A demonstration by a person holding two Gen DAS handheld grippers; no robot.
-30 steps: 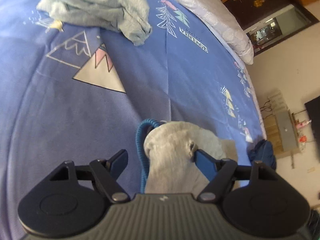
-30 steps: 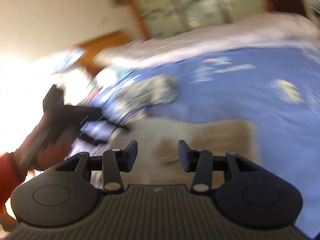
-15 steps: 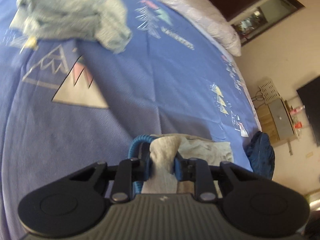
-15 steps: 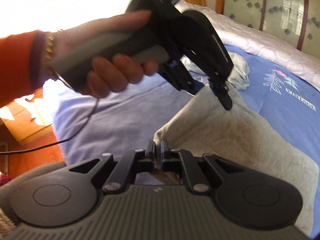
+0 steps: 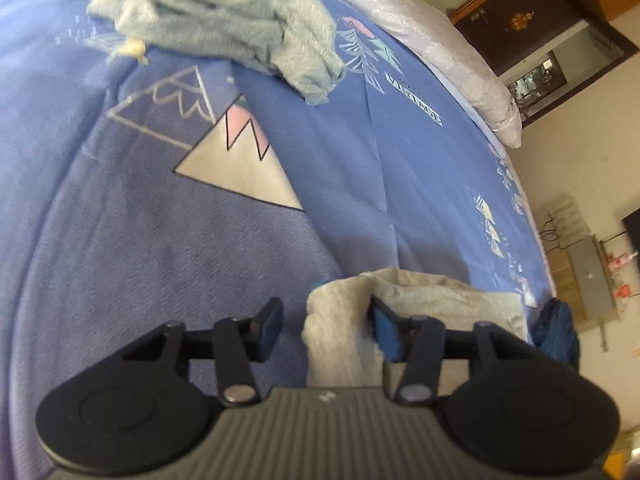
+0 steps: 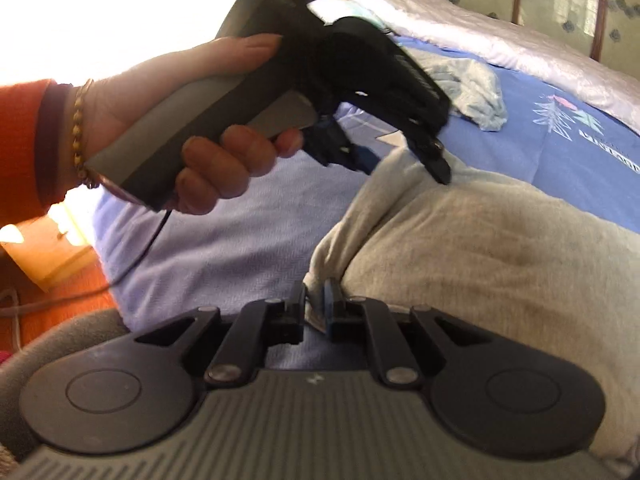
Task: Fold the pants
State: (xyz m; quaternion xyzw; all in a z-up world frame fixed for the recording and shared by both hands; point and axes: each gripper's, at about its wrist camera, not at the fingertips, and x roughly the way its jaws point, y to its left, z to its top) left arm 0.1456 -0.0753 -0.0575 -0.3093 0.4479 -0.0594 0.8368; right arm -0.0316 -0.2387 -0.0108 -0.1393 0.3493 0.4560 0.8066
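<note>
Low in the right wrist view, your right gripper (image 6: 315,308) has its fingers nearly closed, pinching a thin edge of the grey pants (image 6: 480,248) between the pads; they have just eased a little wider. The pants spread from there toward the right of the frame, lying on the blue bedspread (image 6: 208,248). Above them, upper left of that frame, your left hand (image 6: 192,128) grips the handle of the left gripper (image 6: 400,164), whose tips reach the raised fold of the pants. In the left wrist view that gripper (image 5: 326,328) has just been opening: its fingers stand about half apart, a bunched fold of the pants (image 5: 340,336) between them, against the right finger and clear of the left one. Farther up the bedspread (image 5: 160,240), a crumpled light blue garment (image 5: 228,24) lies at the top of the frame, and a pale quilt (image 5: 432,48) runs along the upper right.
</note>
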